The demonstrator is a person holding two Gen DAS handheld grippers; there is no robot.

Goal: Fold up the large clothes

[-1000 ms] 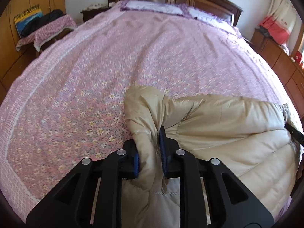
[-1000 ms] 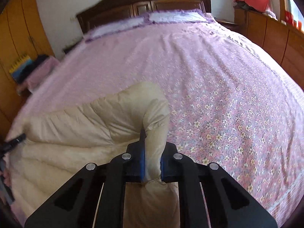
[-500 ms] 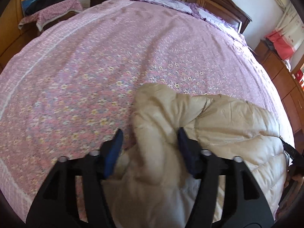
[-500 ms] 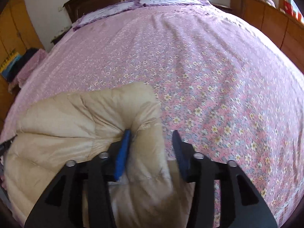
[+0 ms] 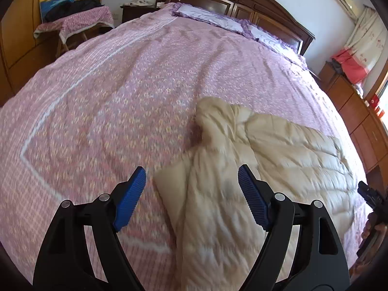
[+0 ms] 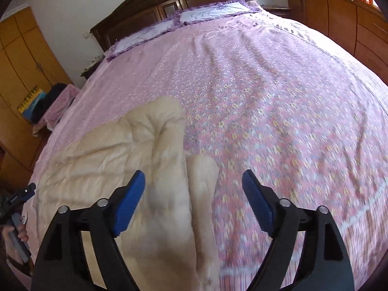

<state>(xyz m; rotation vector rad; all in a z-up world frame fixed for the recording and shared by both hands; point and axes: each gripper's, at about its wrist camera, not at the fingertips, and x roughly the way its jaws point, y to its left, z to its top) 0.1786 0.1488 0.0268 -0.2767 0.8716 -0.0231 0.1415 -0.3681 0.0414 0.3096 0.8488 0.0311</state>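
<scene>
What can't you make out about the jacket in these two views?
- Jacket near hem: left view, cut off by the bottom edge behind the left gripper.
- Its stitching near the right gripper: right view, motion-blurred.
- Its zipper side: both views, hidden by folds.

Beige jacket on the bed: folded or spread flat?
Partly folded: the jacket lies doubled over itself on the bedspread, sleeve edges bunched.

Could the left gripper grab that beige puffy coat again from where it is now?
Probably yes. The left gripper has its jaws opening right over the coat, whose near edge lies between the pads untouched, with nothing on the bedspread in the way.
</scene>
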